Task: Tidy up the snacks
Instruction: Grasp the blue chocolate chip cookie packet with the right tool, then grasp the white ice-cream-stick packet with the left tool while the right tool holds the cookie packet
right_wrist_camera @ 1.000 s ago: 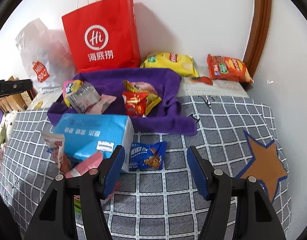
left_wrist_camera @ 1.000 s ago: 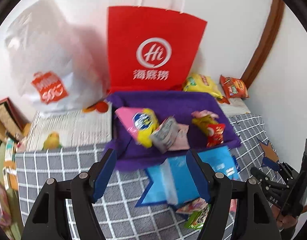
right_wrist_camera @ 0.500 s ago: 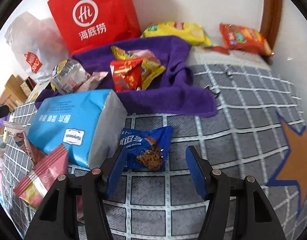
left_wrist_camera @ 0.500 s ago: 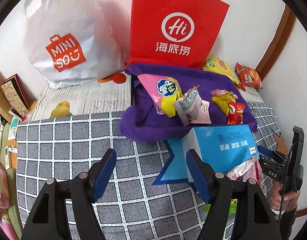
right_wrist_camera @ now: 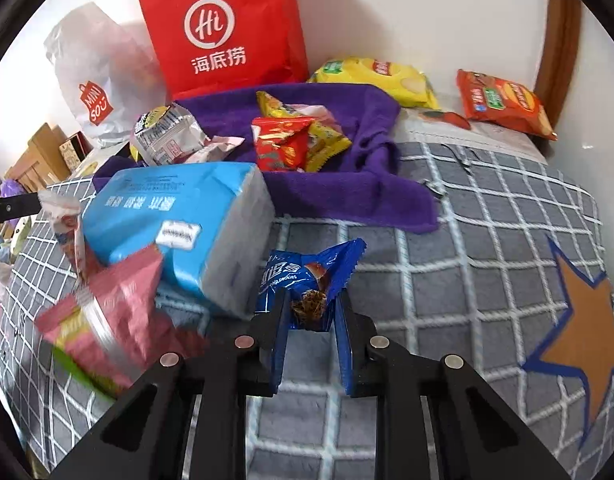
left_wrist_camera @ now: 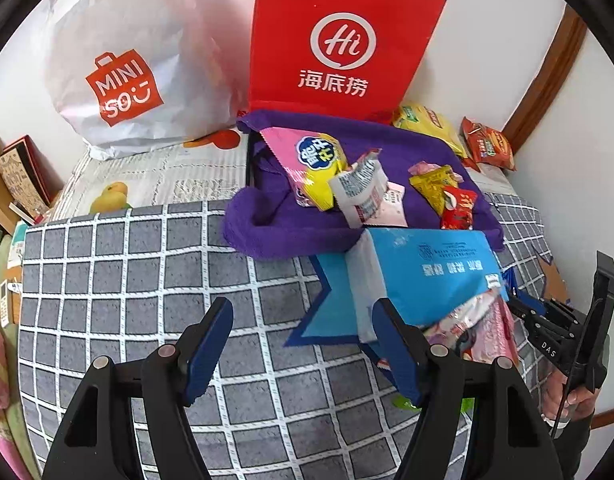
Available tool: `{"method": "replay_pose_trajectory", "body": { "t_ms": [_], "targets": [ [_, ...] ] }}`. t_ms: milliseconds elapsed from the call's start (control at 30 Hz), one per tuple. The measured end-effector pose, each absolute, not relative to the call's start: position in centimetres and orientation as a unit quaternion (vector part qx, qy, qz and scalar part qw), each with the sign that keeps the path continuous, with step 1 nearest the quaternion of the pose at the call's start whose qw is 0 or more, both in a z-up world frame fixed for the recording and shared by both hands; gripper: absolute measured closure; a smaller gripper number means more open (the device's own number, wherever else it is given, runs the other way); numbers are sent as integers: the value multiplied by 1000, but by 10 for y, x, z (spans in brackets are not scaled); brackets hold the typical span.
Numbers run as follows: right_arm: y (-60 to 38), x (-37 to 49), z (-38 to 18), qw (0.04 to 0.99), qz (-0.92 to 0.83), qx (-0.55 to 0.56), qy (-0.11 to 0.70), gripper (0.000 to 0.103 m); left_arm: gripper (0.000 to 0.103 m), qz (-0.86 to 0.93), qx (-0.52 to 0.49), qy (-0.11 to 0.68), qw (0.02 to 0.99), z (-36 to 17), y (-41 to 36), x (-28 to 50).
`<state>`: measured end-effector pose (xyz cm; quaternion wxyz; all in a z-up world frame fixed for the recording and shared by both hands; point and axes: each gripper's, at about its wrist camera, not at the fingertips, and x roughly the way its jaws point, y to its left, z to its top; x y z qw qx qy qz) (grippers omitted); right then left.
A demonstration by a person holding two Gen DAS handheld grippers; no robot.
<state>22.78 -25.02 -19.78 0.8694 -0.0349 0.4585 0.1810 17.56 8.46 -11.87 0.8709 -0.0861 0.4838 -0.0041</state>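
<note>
Grey checked bedspread (left_wrist_camera: 127, 280) — white walls (right_wrist_camera: 407, 8)

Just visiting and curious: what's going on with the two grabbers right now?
Right gripper: jaws shut on blue cookie packet. Left gripper: jaws open, empty, over the grid blanket. Blue tissue pack crowds the cookie packet's left side.

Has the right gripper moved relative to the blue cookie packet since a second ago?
Yes. The right gripper has come forward and down onto the blue cookie packet, which lay ahead of its open jaws beside the tissue pack; it is now shut on it.
</note>
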Motion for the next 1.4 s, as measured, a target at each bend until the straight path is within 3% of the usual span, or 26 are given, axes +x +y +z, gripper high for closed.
{"method": "replay_pose_trajectory", "body": {
  "t_ms": [167,233,300,667,800,867,1000,1300,1367,1400],
  "targets": [
    [-270,218,-198,863,168,-15,477,78,33,-15,-87,483,871,-120,79,170],
    [-270,216,-199,862,170,-8,477,56,33,-19,-88,483,871,-121,77,169],
    [-267,216,-199,865,172,-9,472,44,33,-22,-89,483,871,-121,76,168],
    [-245,241,-219,868,133,-14,477,34,33,-73,-83,471,875,-124,58,165],
    [-243,245,-222,875,129,-21,466,34,33,-95,-37,481,871,-136,31,166],
    [-243,245,-222,878,127,-28,461,44,33,-103,-22,488,867,-142,22,165],
    [-250,243,-220,879,129,-30,459,51,33,-115,-9,497,860,-154,7,165],
    [-276,210,-199,891,125,-10,437,51,34,-116,-10,511,852,-171,-13,174],
    [-283,202,-194,893,120,-9,433,51,36,-104,-9,514,851,-174,-15,176],
    [-287,199,-191,894,116,-8,432,51,42,-98,-12,517,850,-175,-14,176]
  ]
}}
